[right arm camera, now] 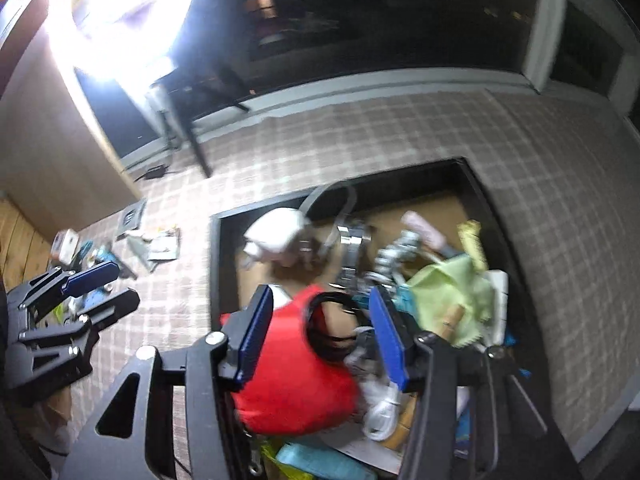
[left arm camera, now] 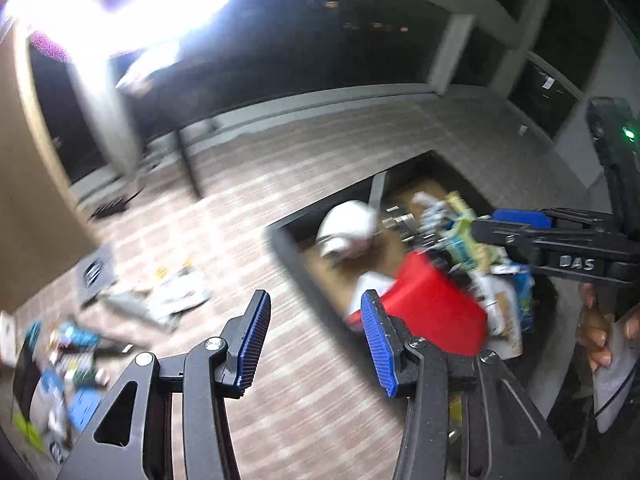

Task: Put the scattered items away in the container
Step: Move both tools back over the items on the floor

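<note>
The container (right arm camera: 216, 264) is a black-rimmed box with a brown bottom, standing on a checked floor mat. In it lie a red item (right arm camera: 296, 384), a white cap-like thing (right arm camera: 276, 232), a green cloth (right arm camera: 452, 292) and several other small things. My right gripper (right arm camera: 320, 336) hangs open over the box, the red item below and beyond its blue pads. My left gripper (left arm camera: 316, 344) is open and empty above the mat, just left of the container's rim (left arm camera: 288, 248). Each gripper shows in the other's view: the right gripper (left arm camera: 496, 226), the left gripper (right arm camera: 124, 284). Both views are blurred.
Scattered packets and papers (left arm camera: 176, 296) lie on the mat to the left, with more small items (left arm camera: 68, 360) nearer the wooden cabinet (left arm camera: 28, 184). Dark table legs (right arm camera: 196, 144) stand by the window wall. A person's hand (left arm camera: 596, 332) holds the right gripper.
</note>
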### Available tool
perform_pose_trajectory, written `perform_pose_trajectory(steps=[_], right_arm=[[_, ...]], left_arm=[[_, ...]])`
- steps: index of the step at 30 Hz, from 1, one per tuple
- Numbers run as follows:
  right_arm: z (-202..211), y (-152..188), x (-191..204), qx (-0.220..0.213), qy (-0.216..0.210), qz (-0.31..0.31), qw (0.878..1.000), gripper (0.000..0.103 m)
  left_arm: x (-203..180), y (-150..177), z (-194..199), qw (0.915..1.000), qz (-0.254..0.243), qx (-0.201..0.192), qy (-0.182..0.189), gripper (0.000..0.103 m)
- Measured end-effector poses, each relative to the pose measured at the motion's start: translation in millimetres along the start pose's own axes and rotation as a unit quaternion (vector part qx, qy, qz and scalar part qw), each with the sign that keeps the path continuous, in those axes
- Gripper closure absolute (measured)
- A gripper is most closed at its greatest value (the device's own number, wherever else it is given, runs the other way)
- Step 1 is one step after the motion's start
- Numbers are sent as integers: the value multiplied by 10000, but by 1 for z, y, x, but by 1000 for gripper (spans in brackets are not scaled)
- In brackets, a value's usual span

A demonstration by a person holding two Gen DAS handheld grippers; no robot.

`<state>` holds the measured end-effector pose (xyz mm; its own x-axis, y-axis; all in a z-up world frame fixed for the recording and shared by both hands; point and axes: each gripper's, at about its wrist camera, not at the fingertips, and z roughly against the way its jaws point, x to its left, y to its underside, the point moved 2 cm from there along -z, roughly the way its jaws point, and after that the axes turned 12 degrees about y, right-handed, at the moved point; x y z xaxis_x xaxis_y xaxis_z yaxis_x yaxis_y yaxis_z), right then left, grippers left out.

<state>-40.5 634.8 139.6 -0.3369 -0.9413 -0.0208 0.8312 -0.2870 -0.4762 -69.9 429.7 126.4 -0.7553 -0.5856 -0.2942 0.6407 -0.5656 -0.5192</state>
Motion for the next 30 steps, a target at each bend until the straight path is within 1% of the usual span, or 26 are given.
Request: perform_pose_trajectory(steps=[3, 5, 7, 11, 16, 19, 23, 25, 26, 28, 30], right_arm=[[-3, 2, 30, -87, -142, 489, 9987, 48], [-5, 7, 49, -109, -148, 832, 9964, 47], [-9, 11, 73, -133, -148, 1182, 9928, 47], [-13, 13, 110, -194, -326, 1567, 9869, 48], [-16, 12, 165, -164, -694, 2063, 9759, 48], [-14, 16, 203, -248, -762, 2574, 9630, 48], [-11, 25, 252, -388, -955, 3240, 9404, 50], [-9, 30, 278, -426, -1092, 3556, 9273, 60], [-9, 32, 287, -419, -1152, 3662, 9224, 63], [-12, 37, 313, -388, -1318, 3907, 9102, 64], [-17, 41, 335, -356, -1441, 4110, 8995, 67]], left_arm=[[35, 20, 19, 9993, 233, -10, -277, 58], [64, 35, 36, 9976, 431, -78, -534, 58], [92, 50, 53, 9953, 644, -147, -715, 58], [145, 82, 86, 9879, 1044, -202, -1130, 58], [199, 118, 116, 9777, 1382, -44, -1579, 58], [219, 133, 126, 9750, 1391, 57, -1733, 59], [235, 146, 130, 9767, 1297, 221, -1696, 60], [240, 149, 127, 9781, 1227, 321, -1653, 61], [242, 150, 125, 9787, 1178, 368, -1642, 62], [247, 152, 120, 9797, 1099, 482, -1604, 67], [251, 153, 114, 9804, 1028, 590, -1576, 69]])
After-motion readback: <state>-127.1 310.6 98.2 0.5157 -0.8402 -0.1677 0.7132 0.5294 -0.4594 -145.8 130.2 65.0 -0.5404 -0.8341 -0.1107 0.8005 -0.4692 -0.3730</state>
